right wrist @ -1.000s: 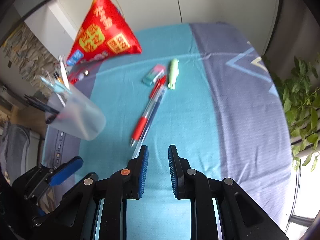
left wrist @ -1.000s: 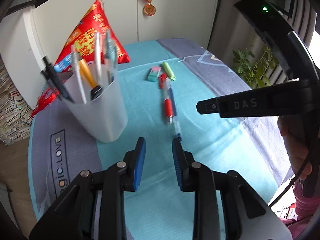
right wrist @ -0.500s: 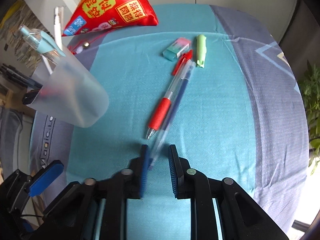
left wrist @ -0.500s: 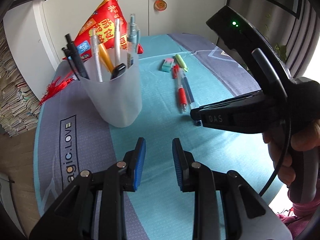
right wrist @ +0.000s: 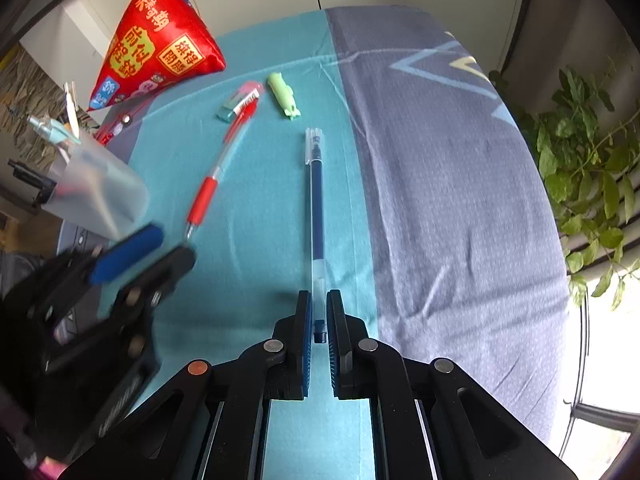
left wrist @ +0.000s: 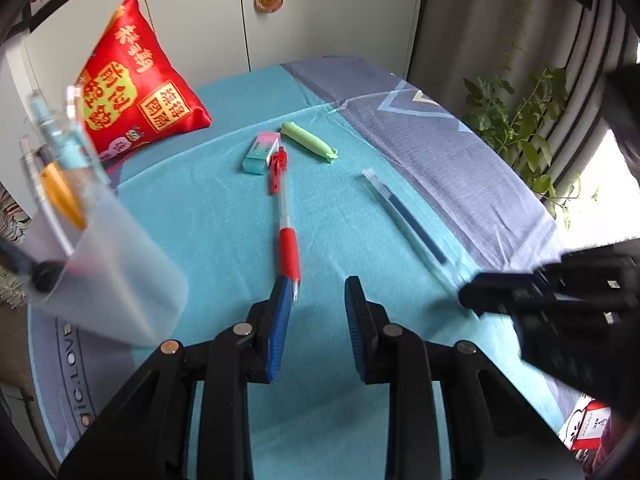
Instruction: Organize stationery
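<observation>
Stationery lay scattered on a counter (right wrist: 460, 184) covered by a teal and grey-blue cloth. The right gripper (right wrist: 319, 320) had just been closing its jaws, and they stood clamped on the writing end of a clear pen with blue ink (right wrist: 316, 200); the pen ran straight away from the jaws, its capped end pointing toward the far side of the counter, its barrel over the teal stripe just beside the grey part. In the left wrist view the same pen (left wrist: 408, 216) slanted from the middle of the cloth down into the blurred black right gripper (left wrist: 472, 300) at the right edge.

The left gripper (left wrist: 318, 312) held its jaws somewhat apart with nothing between them. A red pen (left wrist: 286, 220) lay on the teal cloth with its tip right at the left jaw's tip; whether they touched could not be told. Its clip end lay beside a pink and teal eraser (left wrist: 261, 151), and a light green highlighter (left wrist: 308, 142) lay just to the right of that. A translucent pen cup (left wrist: 108, 276) full of pens stood at the left, blurred, with a red pyramid-shaped cushion (left wrist: 136, 92) behind it.
</observation>
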### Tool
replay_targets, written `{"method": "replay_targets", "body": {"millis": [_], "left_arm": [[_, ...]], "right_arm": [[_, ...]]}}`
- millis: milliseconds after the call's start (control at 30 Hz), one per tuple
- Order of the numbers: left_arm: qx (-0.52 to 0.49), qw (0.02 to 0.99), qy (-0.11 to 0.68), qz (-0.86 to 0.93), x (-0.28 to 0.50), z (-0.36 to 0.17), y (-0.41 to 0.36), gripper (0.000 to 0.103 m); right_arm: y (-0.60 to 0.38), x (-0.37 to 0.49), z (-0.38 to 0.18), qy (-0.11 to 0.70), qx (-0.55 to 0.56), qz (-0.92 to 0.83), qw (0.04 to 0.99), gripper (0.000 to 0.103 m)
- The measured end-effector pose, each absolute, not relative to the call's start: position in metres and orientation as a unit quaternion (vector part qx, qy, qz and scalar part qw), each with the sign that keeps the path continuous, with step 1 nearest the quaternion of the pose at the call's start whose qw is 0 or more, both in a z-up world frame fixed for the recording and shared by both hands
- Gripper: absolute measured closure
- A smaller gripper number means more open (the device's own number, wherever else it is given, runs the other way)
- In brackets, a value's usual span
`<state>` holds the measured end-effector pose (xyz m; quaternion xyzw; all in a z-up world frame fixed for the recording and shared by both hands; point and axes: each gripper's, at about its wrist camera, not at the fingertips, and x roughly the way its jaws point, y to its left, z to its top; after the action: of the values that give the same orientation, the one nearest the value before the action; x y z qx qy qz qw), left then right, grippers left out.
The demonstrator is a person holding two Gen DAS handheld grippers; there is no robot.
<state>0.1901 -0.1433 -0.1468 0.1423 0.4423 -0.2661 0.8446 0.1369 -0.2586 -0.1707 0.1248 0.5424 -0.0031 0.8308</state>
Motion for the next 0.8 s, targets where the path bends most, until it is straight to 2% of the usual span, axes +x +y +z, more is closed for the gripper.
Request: {"method": "replay_targets", "body": {"millis": [167, 200, 233, 433, 667, 800], "left_arm": [[0.144, 0.848, 0.451, -0.238, 0.209, -0.156, -0.151, 0.079], [0.142, 0.843, 0.461, -0.236, 0.212, -0.159, -0.151, 0.082], [0.137, 0.845, 0.46, -0.237, 0.212, -0.159, -0.149, 0.094], [0.127, 0.825, 0.476, -0.278, 0.179, -0.152, -0.12, 0.094], [0.166, 0.789, 0.504, -0.31, 0.111, -0.153, -0.067, 0.093], [0.178, 0.796, 0.49, -0.309, 0.098, -0.143, -0.061, 0.093]], "right_arm": [[-0.263, 0.127, -0.177, 0.54, 0.129, 0.012, 0.832, 0.095], [-0.26, 0.13, -0.179, 0.54, 0.129, 0.014, 0.832, 0.095], [-0.259, 0.13, -0.179, 0.539, 0.131, 0.016, 0.832, 0.095], [-0.255, 0.121, -0.177, 0.54, 0.126, 0.036, 0.831, 0.095], [-0.247, 0.087, -0.178, 0.556, 0.088, 0.076, 0.823, 0.095], [-0.242, 0.08, -0.171, 0.548, 0.078, 0.094, 0.827, 0.094]]}}
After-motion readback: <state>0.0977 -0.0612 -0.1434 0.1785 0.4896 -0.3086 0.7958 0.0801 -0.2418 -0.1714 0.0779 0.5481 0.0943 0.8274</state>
